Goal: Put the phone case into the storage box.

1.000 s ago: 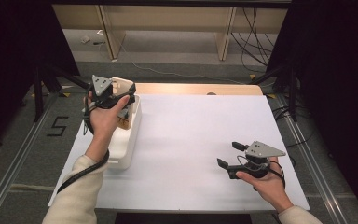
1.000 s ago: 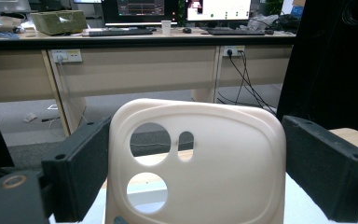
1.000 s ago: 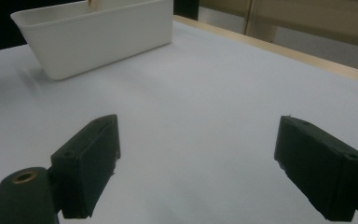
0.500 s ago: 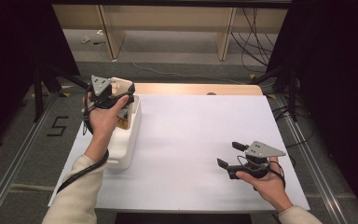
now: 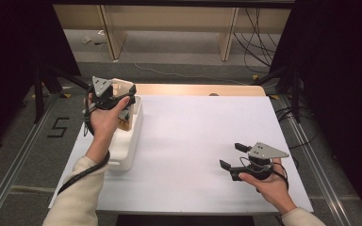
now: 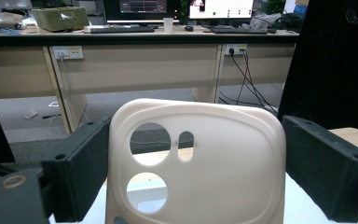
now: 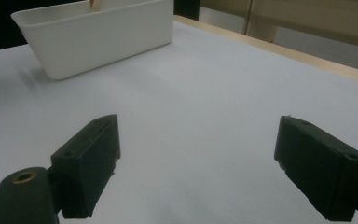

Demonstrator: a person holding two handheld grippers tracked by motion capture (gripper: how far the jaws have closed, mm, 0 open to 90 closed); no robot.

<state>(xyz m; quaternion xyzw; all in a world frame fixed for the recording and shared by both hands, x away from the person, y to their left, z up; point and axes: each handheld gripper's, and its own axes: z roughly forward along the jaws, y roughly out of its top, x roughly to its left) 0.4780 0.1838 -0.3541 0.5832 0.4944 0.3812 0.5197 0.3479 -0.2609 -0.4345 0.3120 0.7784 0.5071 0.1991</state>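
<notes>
A cream plastic plate [image 6: 200,154] with three holes near its left side stands upright between the jaws of my left gripper [image 6: 196,163], which press on both its edges. From above, the left gripper [image 5: 121,94] holds this cream plate [image 5: 125,86] over the far end of a white rectangular bin [image 5: 125,150] at the table's left. Something brown [image 5: 125,121] lies in the bin under the hand. My right gripper [image 5: 230,155] rests low at the front right, open, jaws pointing left toward the bin [image 7: 98,37]; nothing sits between the right gripper's [image 7: 196,154] jaws.
A white sheet [image 5: 198,136] covers the table, with a wooden strip [image 5: 198,89] along the far edge. Black stands and cables flank the table on both sides. A desk with monitors [image 6: 135,7] stands beyond the table.
</notes>
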